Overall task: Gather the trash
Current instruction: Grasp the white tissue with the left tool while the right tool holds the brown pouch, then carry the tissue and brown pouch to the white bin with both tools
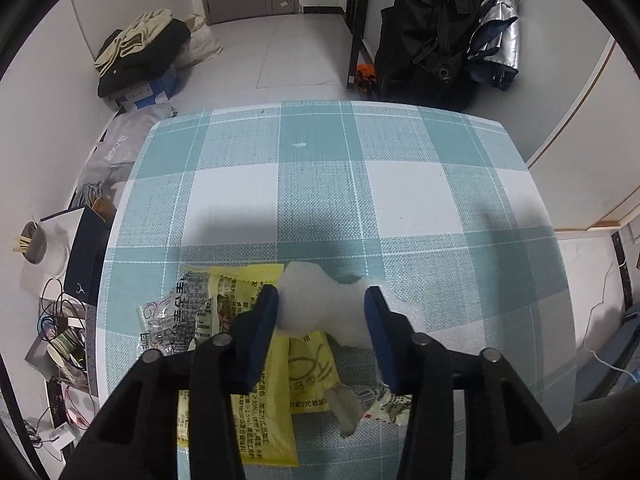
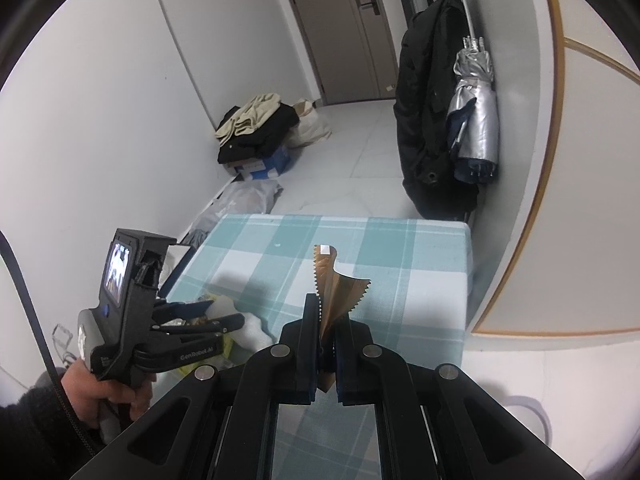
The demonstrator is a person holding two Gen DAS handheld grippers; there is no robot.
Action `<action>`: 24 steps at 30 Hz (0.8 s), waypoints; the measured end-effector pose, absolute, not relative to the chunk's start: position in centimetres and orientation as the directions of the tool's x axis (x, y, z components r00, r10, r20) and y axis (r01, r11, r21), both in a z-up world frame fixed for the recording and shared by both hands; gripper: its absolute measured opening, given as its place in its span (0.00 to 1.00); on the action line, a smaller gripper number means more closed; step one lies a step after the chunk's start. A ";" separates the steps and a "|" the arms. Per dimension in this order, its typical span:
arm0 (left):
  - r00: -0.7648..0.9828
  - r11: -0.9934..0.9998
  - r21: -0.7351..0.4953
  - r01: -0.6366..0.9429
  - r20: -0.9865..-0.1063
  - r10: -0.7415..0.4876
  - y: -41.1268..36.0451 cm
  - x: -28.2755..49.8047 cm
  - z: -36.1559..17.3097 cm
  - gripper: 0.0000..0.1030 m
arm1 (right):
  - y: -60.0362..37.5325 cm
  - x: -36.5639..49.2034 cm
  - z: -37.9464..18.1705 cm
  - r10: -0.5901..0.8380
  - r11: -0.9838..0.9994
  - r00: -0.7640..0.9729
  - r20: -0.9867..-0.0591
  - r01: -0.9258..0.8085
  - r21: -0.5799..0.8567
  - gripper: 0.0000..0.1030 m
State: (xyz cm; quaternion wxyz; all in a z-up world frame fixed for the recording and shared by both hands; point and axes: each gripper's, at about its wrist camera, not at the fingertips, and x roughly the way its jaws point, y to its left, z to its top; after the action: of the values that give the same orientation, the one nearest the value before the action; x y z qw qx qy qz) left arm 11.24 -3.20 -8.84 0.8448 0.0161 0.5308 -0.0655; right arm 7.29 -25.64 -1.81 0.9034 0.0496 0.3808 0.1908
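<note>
Straddling the white tissue wad [image 1: 320, 308] beside the yellow wrapper [image 1: 272, 412] on the worktop [image 1: 400, 200], the left gripper [image 1: 322, 300] is half-open, fingers seemingly touching it; the right gripper [image 2: 327, 332] is clamping a brown wrapper [image 2: 334, 280]. Next: squeeze, lift.

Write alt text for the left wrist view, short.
The left gripper straddles a crumpled white tissue wad lying on yellow snack wrappers, on a teal-and-white checked tablecloth. Whether the pads press the wad is unclear. Floor clutter lies beyond the table.
</note>
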 end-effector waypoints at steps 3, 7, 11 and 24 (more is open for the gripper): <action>0.444 0.991 -0.053 0.123 -0.890 -0.103 -3.3 11.1 -8.6 0.27 | -26.1 7.1 -1.6 0.384 0.922 0.644 -0.662 -0.301 0.243 0.05; 0.450 0.989 -0.066 0.134 -0.885 -0.120 -3.6 10.9 -8.1 0.21 | -26.9 6.9 -1.4 0.384 0.923 0.653 -0.652 -0.288 0.255 0.05; 0.447 0.985 -0.076 0.153 -0.884 -0.138 -4.1 10.4 -7.7 0.20 | -27.5 6.5 -1.2 0.383 0.924 0.660 -0.646 -0.272 0.269 0.05; 0.480 0.978 -0.048 0.201 -0.866 -0.141 -5.6 8.4 -5.3 0.18 | -29.0 3.3 0.2 0.378 0.925 0.697 -0.609 -0.256 0.280 0.05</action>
State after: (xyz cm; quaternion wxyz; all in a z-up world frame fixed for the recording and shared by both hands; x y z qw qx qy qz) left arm 8.37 -5.65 -5.34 0.8597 0.0301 0.5001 -0.0993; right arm 3.29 -29.02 0.22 0.9171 0.0871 0.3485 0.1728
